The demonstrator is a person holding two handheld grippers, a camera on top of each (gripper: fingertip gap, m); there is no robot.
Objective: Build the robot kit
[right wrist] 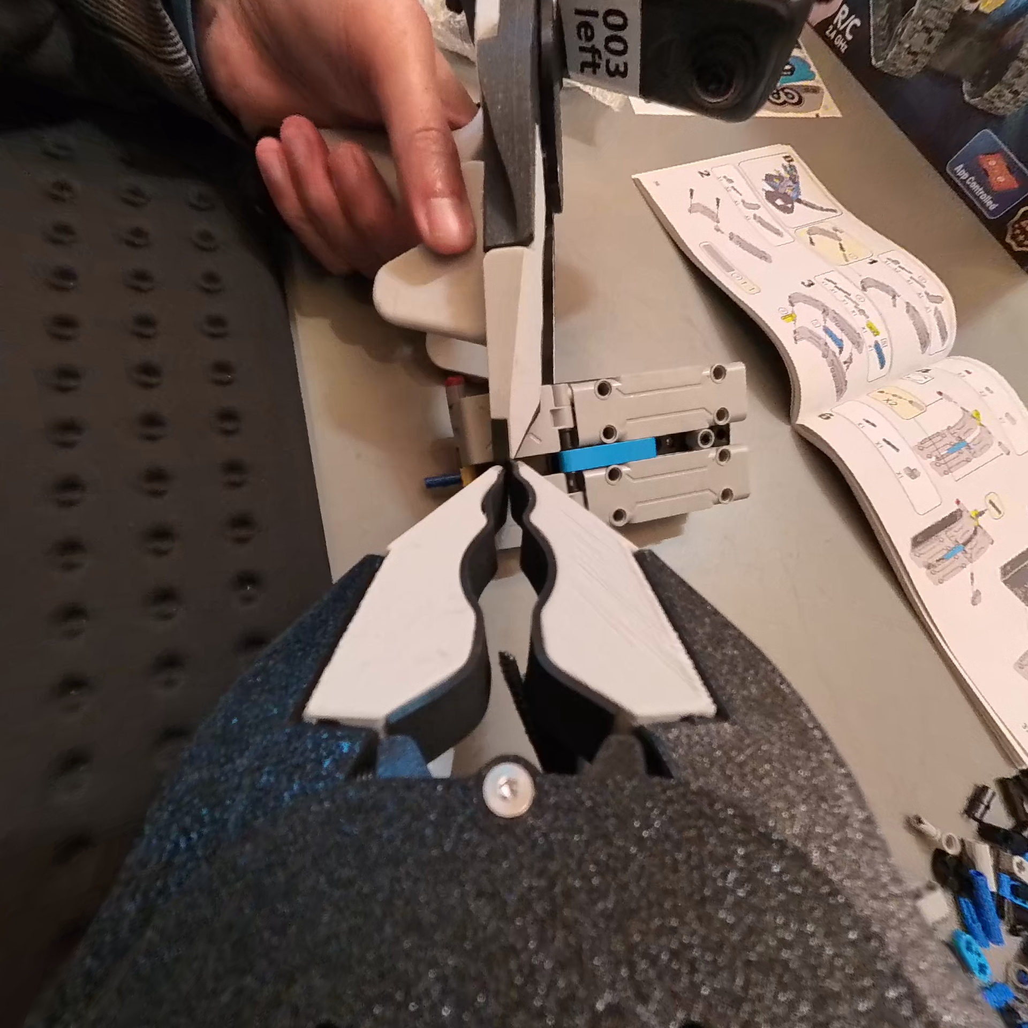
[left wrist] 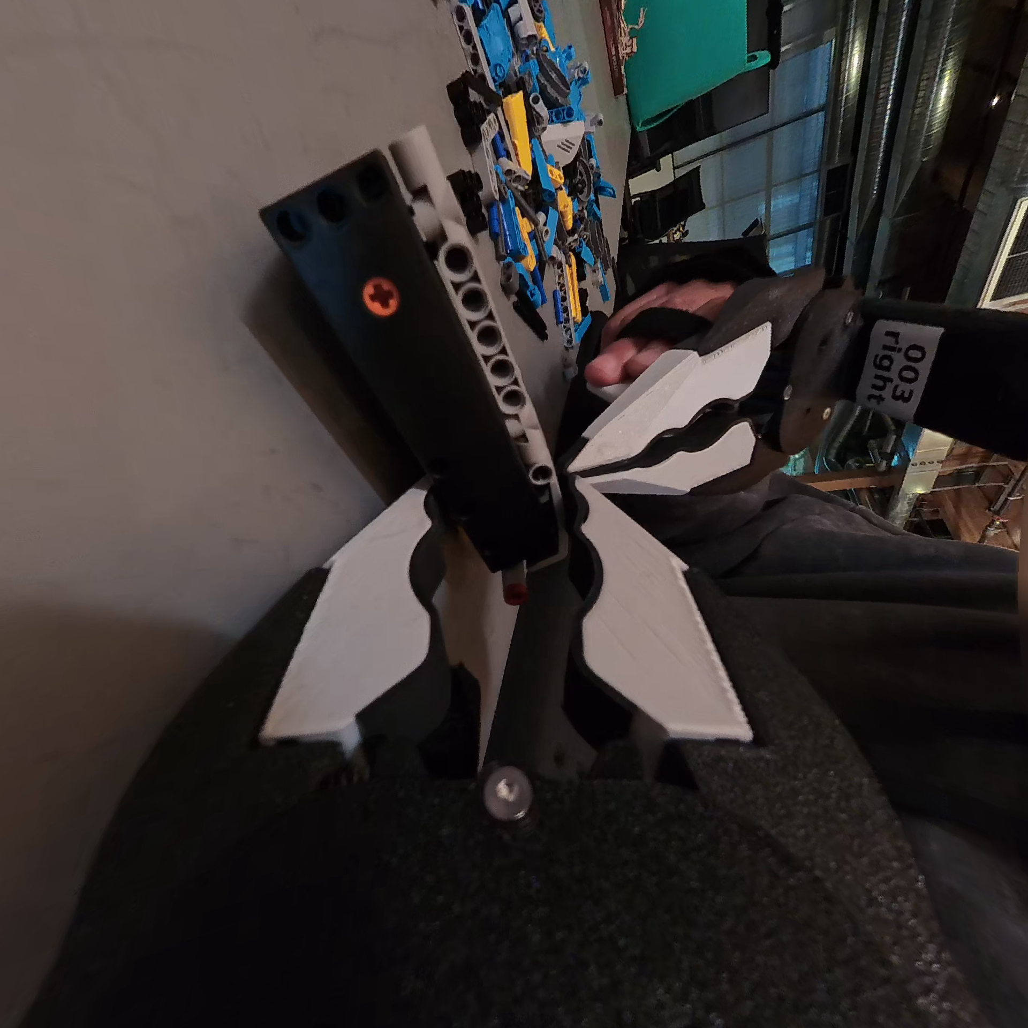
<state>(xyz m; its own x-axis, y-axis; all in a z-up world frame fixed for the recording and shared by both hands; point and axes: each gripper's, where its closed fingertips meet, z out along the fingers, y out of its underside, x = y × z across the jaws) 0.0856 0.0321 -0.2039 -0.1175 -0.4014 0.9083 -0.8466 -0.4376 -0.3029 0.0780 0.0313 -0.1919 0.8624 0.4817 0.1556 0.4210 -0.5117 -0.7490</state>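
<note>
My left gripper (left wrist: 500,495) is shut on a black and grey building-brick assembly (left wrist: 411,334), both pads pressing its near end. A grey holed beam (left wrist: 489,339) runs along its side, and a red-tipped axle (left wrist: 514,592) sticks out towards the camera. In the right wrist view the left gripper (right wrist: 512,423) comes down from the top onto the assembly (right wrist: 656,406), which has grey panels and a blue beam (right wrist: 606,453). My right gripper (right wrist: 507,473) is shut, its tips against the assembly's edge beside the left fingers. It also shows in the left wrist view (left wrist: 573,470).
A pile of blue, yellow and black parts (left wrist: 534,167) lies farther off on the grey table (left wrist: 139,278). An open instruction booklet (right wrist: 834,361), a dark box (right wrist: 945,83) and loose parts (right wrist: 990,890) lie to the right. A black dimpled surface (right wrist: 111,389) borders the table's left edge. My two grippers' fingertips are within a few centimetres of each other.
</note>
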